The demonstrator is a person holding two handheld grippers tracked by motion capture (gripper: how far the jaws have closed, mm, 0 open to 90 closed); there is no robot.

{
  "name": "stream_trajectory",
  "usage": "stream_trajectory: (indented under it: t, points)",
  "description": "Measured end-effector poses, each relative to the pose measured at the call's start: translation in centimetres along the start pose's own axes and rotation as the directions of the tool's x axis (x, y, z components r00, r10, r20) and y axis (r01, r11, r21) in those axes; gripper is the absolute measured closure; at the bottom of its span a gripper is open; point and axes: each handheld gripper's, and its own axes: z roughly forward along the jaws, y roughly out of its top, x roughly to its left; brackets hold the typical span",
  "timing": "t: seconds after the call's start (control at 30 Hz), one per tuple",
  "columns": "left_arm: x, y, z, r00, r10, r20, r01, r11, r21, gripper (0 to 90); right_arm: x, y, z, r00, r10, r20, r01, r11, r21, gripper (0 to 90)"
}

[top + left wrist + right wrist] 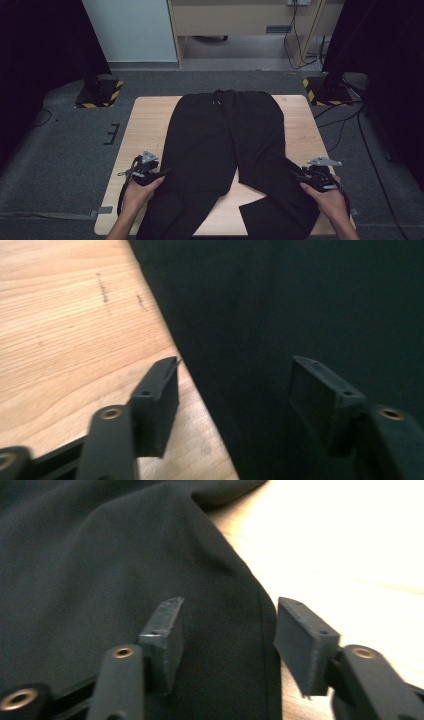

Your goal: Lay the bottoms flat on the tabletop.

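Black trousers [225,150] lie flat on the table [145,125]. Both grippers, left [235,405] and right [227,645], gape empty astride the outer leg edges; closing shallow probably pinches one layer and the hem slips.

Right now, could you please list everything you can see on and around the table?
trousers: one pair, black, laid flat on the table, waistband at the far edge, legs toward the person
table: one, light wood, centre
striped bases: two, black and yellow, on the floor past the far corners
cables: several, black, floor at right
left hand-held gripper: black, open at the left leg's outer edge
right hand-held gripper: black, open at the right leg's outer edge
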Motion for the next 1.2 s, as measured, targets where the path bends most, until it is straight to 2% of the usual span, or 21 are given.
stream_trajectory:
  t: [0.1,0.17,0.23,0.3,0.33,0.4,0.5,0.53,0.6,0.67,0.77,0.83,0.9,0.97,1.0,1.07,1.1,1.2]
  points:
    - [-0.1,0.2,0.3,1.0,0.006,-0.004,-0.006,0.9998,-0.019,45.7,0.0,0.0,0.1,0.9999,-0.013,-0.008,0.013,1.0,-0.005,58.7]
    - [-0.2,0.3,0.2,0.9998,0.019,0.007,-0.019,0.9996,-0.018,60.8,-0.1,0.0,0.0,0.9993,-0.035,-0.013,0.035,0.999,0.0,71.3]
    - [-0.4,0.5,0.2,0.9998,0.015,0.016,-0.015,0.9999,-0.005,74.7,-0.1,0.0,0.0,0.9991,-0.036,-0.021,0.036,0.999,0.006,82.3]
    - [-0.6,0.7,0.1,0.9996,0.014,0.026,-0.014,0.9998,0.017,87.1,-0.2,0.2,-0.2,0.9986,-0.029,-0.045,0.03,0.999,0.016,90.0]
    - [-0.7,0.9,0.1,0.9996,0.02,0.022,-0.02,0.9995,0.023,88.9,-0.2,0.3,-0.2,0.9981,-0.029,-0.055,0.029,0.999,0.013,90.0]
    - [-0.8,1.4,-0.1,0.9994,0.035,-0.001,-0.035,0.9994,0.007,89.2,0.0,1.0,-0.5,0.9965,-0.03,-0.078,0.031,1.0,0.007,90.0]
    - [0.0,2.2,-0.7,0.9992,-0.008,-0.04,0.006,0.9989,-0.046,89.2,0.9,3.1,-1.2,0.9942,-0.035,-0.101,0.034,0.999,-0.009,90.0]
    - [0.2,2.3,-0.6,0.9987,-0.022,-0.047,0.02,0.9988,-0.045,89.1,1.4,4.0,-1.3,0.9925,-0.041,-0.115,0.04,0.999,-0.018,90.0]
    - [0.4,2.3,0.1,0.9986,-0.025,-0.046,0.024,0.9996,-0.016,88.8,3.1,6.0,-1.1,0.9883,-0.06,-0.141,0.057,0.998,-0.023,90.0]
    - [0.2,1.9,0.6,0.9979,-0.012,-0.063,0.011,0.9998,-0.016,86.8,5.3,7.9,-0.4,0.9825,-0.09,-0.164,0.087,0.996,-0.025,90.0]
    - [-0.1,1.3,0.9,0.9975,-0.031,-0.063,0.028,0.9988,-0.04,83.5,8.6,10.3,1.4,0.9703,-0.148,-0.191,0.148,0.989,-0.012,90.0]
    - [-0.1,1.4,0.9,0.9971,-0.021,-0.073,0.017,0.9988,-0.045,78.9,10.4,11.6,2.9,0.9664,-0.153,-0.206,0.157,0.988,-0.001,90.0]
    - [-0.2,1.5,0.7,0.9971,-0.037,-0.067,0.032,0.9973,-0.067,75.1,11.6,12.5,4.6,0.9666,-0.149,-0.209,0.154,0.988,0.006,90.0]
    - [-0.5,1.5,0.5,0.997,-0.025,-0.073,0.019,0.9971,-0.074,69.2,12.2,12.8,6.4,0.9723,-0.153,-0.176,0.161,0.986,0.032,90.0]
    - [-0.7,1.6,0.2,0.9969,-0.025,-0.074,0.019,0.996,-0.087,64.3,12.2,12.7,7.2,0.9728,-0.167,-0.161,0.178,0.982,0.057,88.5]
    - [-1.4,2.0,-0.5,0.9986,-0.032,-0.041,0.027,0.9904,-0.136,54.9,12.0,12.3,8.1,0.9731,-0.174,-0.151,0.188,0.979,0.084,80.4]
    - [-1.7,2.2,-0.8,0.9994,-0.029,-0.019,0.026,0.9889,-0.146,50.4,11.8,12.1,7.8,0.9757,-0.159,-0.15,0.17,0.984,0.06,76.2]
    - [-3.8,3.1,-1.3,0.9993,0.025,0.026,-0.02,0.9831,-0.182,48.3,11.0,11.6,6.0,0.9754,-0.167,-0.144,0.17,0.985,0.01,57.4]
